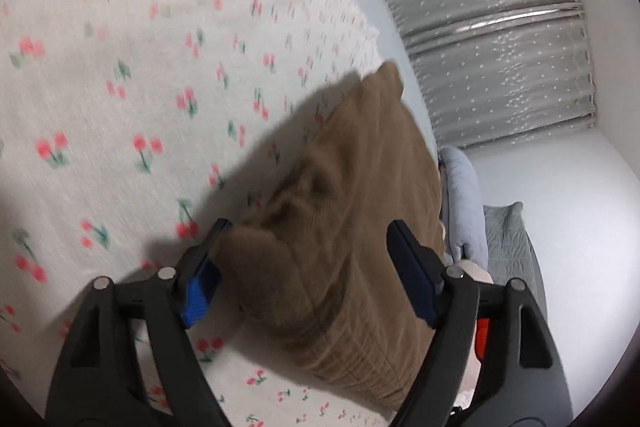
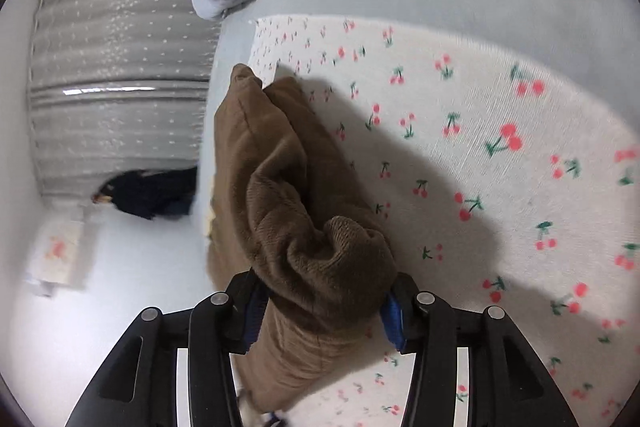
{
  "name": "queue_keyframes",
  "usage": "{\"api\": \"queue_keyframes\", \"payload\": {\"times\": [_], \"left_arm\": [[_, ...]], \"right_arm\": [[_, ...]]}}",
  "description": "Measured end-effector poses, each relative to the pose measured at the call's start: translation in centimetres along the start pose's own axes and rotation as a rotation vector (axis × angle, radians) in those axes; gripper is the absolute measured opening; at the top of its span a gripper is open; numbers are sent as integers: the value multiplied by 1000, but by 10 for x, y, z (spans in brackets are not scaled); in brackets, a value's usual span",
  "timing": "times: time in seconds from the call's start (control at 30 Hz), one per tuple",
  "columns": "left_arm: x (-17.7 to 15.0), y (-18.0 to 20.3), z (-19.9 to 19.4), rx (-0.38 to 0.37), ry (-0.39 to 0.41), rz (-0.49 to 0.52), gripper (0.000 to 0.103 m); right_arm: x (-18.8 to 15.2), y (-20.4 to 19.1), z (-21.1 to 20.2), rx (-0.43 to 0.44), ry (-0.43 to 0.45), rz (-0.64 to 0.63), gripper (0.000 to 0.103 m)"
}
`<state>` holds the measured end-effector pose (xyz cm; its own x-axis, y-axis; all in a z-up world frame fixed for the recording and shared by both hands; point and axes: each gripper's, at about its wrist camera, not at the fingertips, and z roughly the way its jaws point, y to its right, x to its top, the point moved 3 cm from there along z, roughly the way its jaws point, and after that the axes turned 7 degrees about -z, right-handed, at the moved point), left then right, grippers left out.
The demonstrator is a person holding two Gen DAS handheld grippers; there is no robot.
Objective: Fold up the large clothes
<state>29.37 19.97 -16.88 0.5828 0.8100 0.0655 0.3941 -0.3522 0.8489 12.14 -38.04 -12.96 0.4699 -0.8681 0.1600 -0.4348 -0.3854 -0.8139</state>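
Observation:
A brown fleece garment (image 1: 352,211) hangs bunched above a bed covered by a white cherry-print sheet (image 1: 140,75). In the left wrist view my left gripper (image 1: 308,239) has its jaws wide apart, with a fold of the brown cloth lying between them and against the left pad (image 1: 200,291). In the right wrist view my right gripper (image 2: 324,287) is shut on a thick bunch of the same brown garment (image 2: 288,187), which stretches away from it over the cherry-print sheet (image 2: 460,155).
A grey star-patterned curtain (image 1: 500,39) hangs beside the bed. A pale blue folded cloth (image 1: 464,203) and a grey quilted mat (image 1: 508,239) lie by the bed edge. A dark garment (image 2: 152,191) lies on the white floor (image 2: 120,287).

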Motion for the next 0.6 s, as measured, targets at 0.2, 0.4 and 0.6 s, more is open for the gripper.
{"api": "queue_keyframes", "payload": {"times": [0.2,0.4,0.6], "left_arm": [[-2,13,12,33,29,87,79],[3,17,17,62,102,130,68],[8,16,23,68,168,123,52]], "right_arm": [[-4,-4,2,-80,5,12,52],[-2,-2,-22,-174,88,23,71],[-9,-51,-45,-282,259,-236,82]]}}
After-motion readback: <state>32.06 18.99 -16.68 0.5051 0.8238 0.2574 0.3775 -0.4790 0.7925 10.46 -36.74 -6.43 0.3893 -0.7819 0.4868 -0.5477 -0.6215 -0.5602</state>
